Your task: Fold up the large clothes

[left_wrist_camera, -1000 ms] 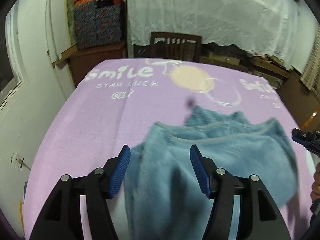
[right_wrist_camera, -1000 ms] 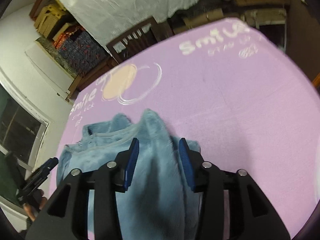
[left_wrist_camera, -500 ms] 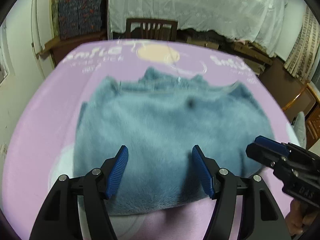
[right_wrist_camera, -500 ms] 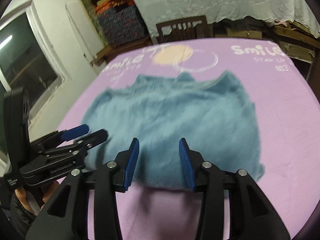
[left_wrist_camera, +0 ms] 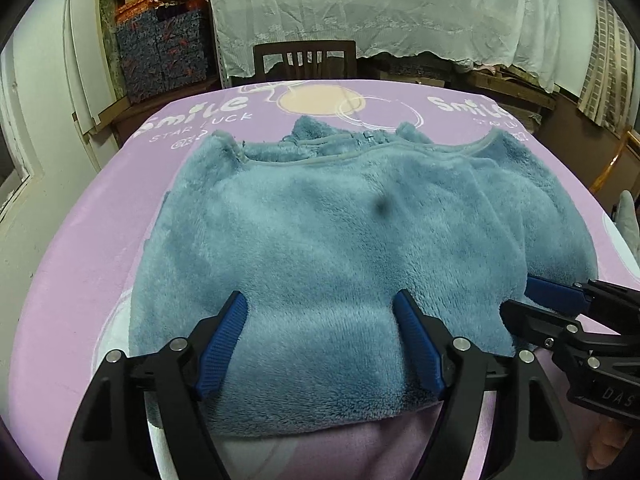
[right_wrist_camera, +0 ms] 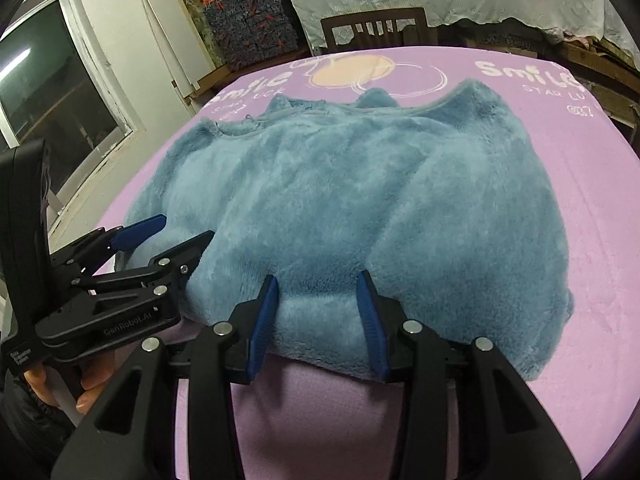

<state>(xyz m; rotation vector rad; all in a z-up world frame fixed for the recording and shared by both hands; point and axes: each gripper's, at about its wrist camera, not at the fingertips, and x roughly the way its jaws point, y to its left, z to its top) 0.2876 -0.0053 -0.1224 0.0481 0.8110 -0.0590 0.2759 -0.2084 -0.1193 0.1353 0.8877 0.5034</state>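
Note:
A fluffy blue fleece garment (left_wrist_camera: 344,232) lies folded in a wide block on the purple blanket (left_wrist_camera: 100,216); it also shows in the right wrist view (right_wrist_camera: 360,192). My left gripper (left_wrist_camera: 320,320) is open, its blue pads above the garment's near edge. My right gripper (right_wrist_camera: 316,300) is open, with its pads at the near edge too. Each gripper shows in the other's view: the right one (left_wrist_camera: 560,304) at the garment's right corner, the left one (right_wrist_camera: 160,240) at its left corner. Neither holds cloth.
The purple blanket with "Smile" print covers the table. A wooden chair (left_wrist_camera: 304,56) stands at the far edge, patterned boxes (left_wrist_camera: 160,52) at the back left, a white lace cloth (left_wrist_camera: 380,4) behind. A window (right_wrist_camera: 52,92) is on the left wall.
Both grippers pulled back toward me from over the garment and now hover at its near edge. The garment, seen bunched and blurred a second ago, lies spread and still.

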